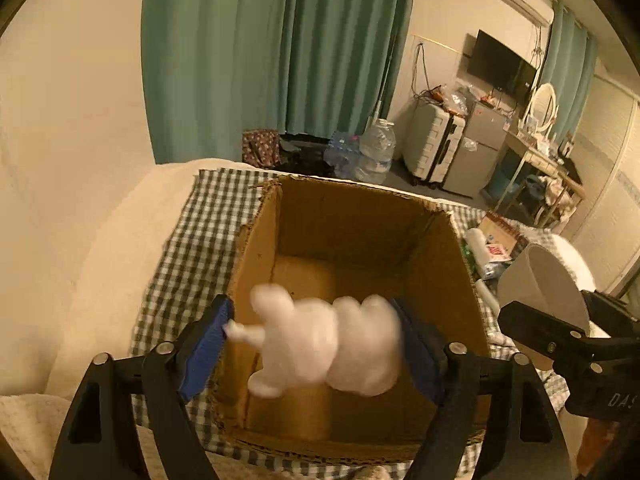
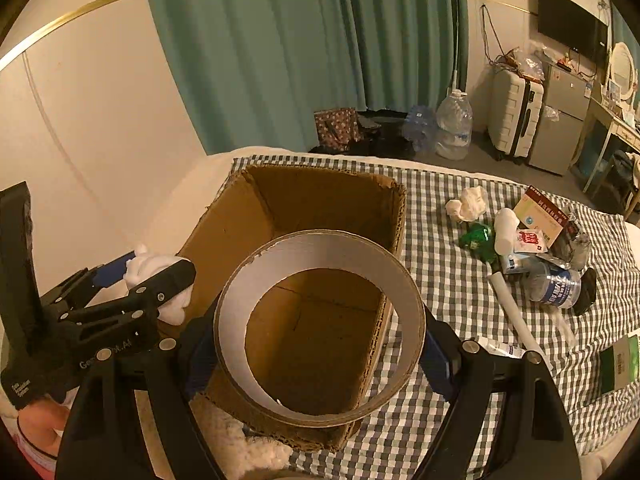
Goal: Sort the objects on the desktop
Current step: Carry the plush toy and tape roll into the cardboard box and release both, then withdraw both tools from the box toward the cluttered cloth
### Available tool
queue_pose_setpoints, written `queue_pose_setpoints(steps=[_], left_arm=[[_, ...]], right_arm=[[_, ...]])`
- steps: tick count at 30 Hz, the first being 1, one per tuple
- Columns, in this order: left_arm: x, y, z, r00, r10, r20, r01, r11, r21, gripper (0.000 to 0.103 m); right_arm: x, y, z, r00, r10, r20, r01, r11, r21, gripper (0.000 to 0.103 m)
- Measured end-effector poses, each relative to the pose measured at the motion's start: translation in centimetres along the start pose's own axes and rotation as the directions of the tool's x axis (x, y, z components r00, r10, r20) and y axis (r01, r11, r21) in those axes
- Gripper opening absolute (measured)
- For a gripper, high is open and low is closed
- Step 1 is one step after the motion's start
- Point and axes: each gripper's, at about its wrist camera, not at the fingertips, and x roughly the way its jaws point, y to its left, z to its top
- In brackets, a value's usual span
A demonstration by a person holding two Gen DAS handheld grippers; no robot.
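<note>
An open, empty cardboard box (image 1: 352, 216) stands on a checked cloth; it also shows in the right wrist view (image 2: 328, 196). My left gripper (image 1: 316, 344) is shut on a crumpled white tissue (image 1: 328, 344) and holds it above the box's near side; the tissue also shows in the right wrist view (image 2: 160, 268). My right gripper (image 2: 320, 344) is shut on a wide cardboard tape ring (image 2: 320, 248), held over the box's right part; the ring also shows in the left wrist view (image 1: 540, 284).
A pile lies right of the box: a crumpled tissue (image 2: 468, 202), green wrapper (image 2: 478, 238), medicine box (image 2: 540, 214), plastic bottle (image 2: 554, 282), white tube (image 2: 516, 312), green-white packet (image 2: 620, 364). Curtain, water jugs, suitcase and fridge stand behind.
</note>
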Motion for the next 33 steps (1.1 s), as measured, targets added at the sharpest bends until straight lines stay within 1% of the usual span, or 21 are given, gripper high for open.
queue_pose_setpoints(steps=[2, 4, 8, 10, 15, 17, 18, 20, 23, 28, 31, 33], left_arm=[[-0.1, 0.1, 0.2, 1.0, 0.007, 0.009, -0.007, 1.0, -0.003, 0.099], [-0.2, 0.3, 0.2, 1.0, 0.018, 0.017, -0.018, 1.0, -0.002, 0.1], [-0.2, 0.2, 0.1, 0.996, 0.078, 0.042, -0.079, 0.996, 0.033, 0.1], [-0.1, 0.4, 0.0, 0.995, 0.087, 0.038, -0.088, 0.996, 0.026, 0.1], [0.1, 1.3, 0.2, 0.995, 0.094, 0.031, -0.094, 0.996, -0.003, 0.1], [0.1, 1.5, 0.3, 0.995, 0.097, 0.032, -0.096, 0.995, -0.009, 0.1], [0.2, 1.6, 0.3, 0.995, 0.096, 0.03, -0.095, 0.995, -0.01, 0.1], [0.2, 1.6, 0.3, 0.995, 0.093, 0.028, -0.093, 0.996, -0.009, 0.1], [0.2, 1.5, 0.1, 0.995, 0.095, 0.027, -0.095, 0.996, 0.0, 0.1], [0.0, 0.3, -0.3, 0.996, 0.08, 0.027, -0.081, 0.996, 0.024, 0.1], [-0.3, -1.2, -0.7, 0.997, 0.078, 0.025, -0.079, 0.996, 0.051, 0.1], [-0.8, -2.6, -0.9, 0.999, 0.053, 0.014, -0.053, 0.998, 0.046, 0.1]], right_arm=[[0.3, 0.0, 0.1, 1.0, -0.001, -0.006, 0.001, 1.0, 0.003, 0.083], [0.5, 0.1, 0.1, 1.0, -0.003, -0.01, 0.003, 1.0, 0.006, 0.083], [0.9, 0.1, 0.2, 1.0, -0.006, -0.008, 0.006, 1.0, 0.018, 0.083], [1.2, 0.1, 0.3, 1.0, -0.005, -0.014, 0.006, 1.0, 0.025, 0.083], [1.7, 0.4, 0.4, 1.0, 0.0, -0.019, 0.0, 1.0, 0.024, 0.084], [1.8, 0.5, 0.5, 1.0, 0.016, -0.023, -0.015, 0.999, 0.035, 0.089], [1.9, 0.3, 0.6, 1.0, 0.014, -0.028, -0.012, 0.999, 0.051, 0.096], [2.0, 0.1, 0.7, 0.999, 0.013, -0.03, -0.01, 0.997, 0.079, 0.097], [1.8, -0.5, 0.7, 0.999, 0.036, -0.019, -0.033, 0.993, 0.112, 0.097], [0.8, -1.7, 0.4, 0.999, 0.034, -0.006, -0.033, 0.99, 0.138, 0.097], [-0.8, -3.2, -0.2, 1.0, 0.007, 0.016, -0.009, 0.989, 0.15, 0.097], [-2.0, -4.5, -0.8, 1.0, -0.018, 0.025, 0.014, 0.988, 0.155, 0.097]])
